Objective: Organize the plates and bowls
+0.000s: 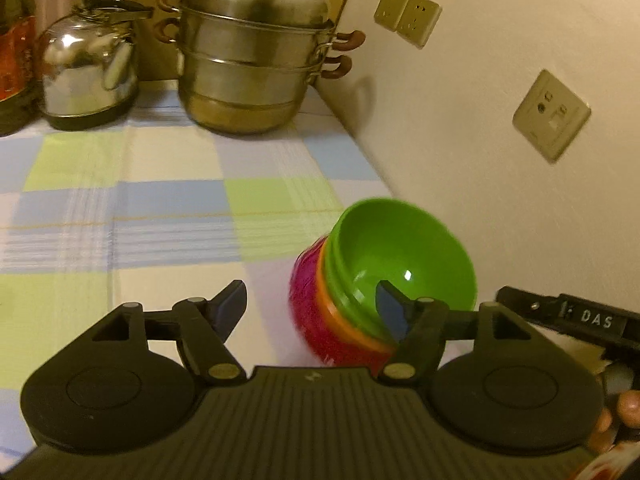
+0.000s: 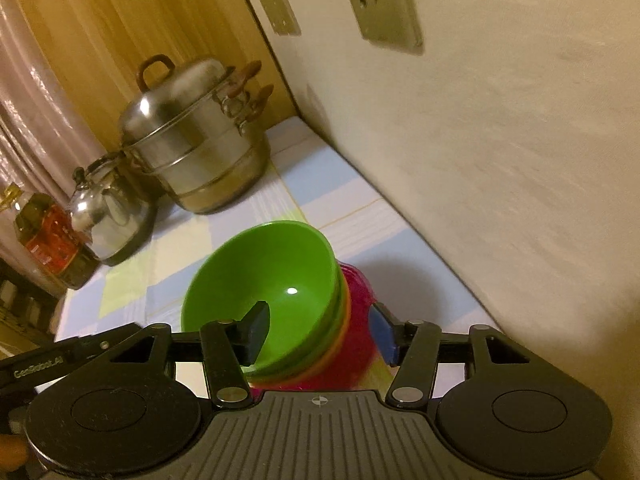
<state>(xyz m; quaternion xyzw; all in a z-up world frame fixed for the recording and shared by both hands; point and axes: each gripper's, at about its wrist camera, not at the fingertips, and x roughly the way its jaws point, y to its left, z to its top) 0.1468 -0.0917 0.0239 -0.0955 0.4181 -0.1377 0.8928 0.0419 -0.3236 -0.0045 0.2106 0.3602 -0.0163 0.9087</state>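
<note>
A nested stack of bowls (image 1: 360, 292) stands on the checked cloth of the bench (image 1: 160, 200), close to the wall (image 1: 500, 80) at the right of the left-wrist view: a green bowl (image 1: 400, 248) on top, a second green and an orange rim under it, a pink one lowest. Nesting them there, near the wall, keeps the bench's middle free.

The left gripper (image 1: 312, 308) stands wide apart with nothing held; its right finger shows in front of the green bowl's rim, its left finger over bare cloth.

The right gripper (image 2: 320, 332) is about half spread and straddles the stack (image 2: 288, 304), one finger in front of the bowl's hollow, the other beside the pink wall; the pads do not seem to press. I judge both have let go.

A steamer pot (image 1: 256, 52) and kettle (image 1: 88, 64) sit at the upper left, well apart.
</note>
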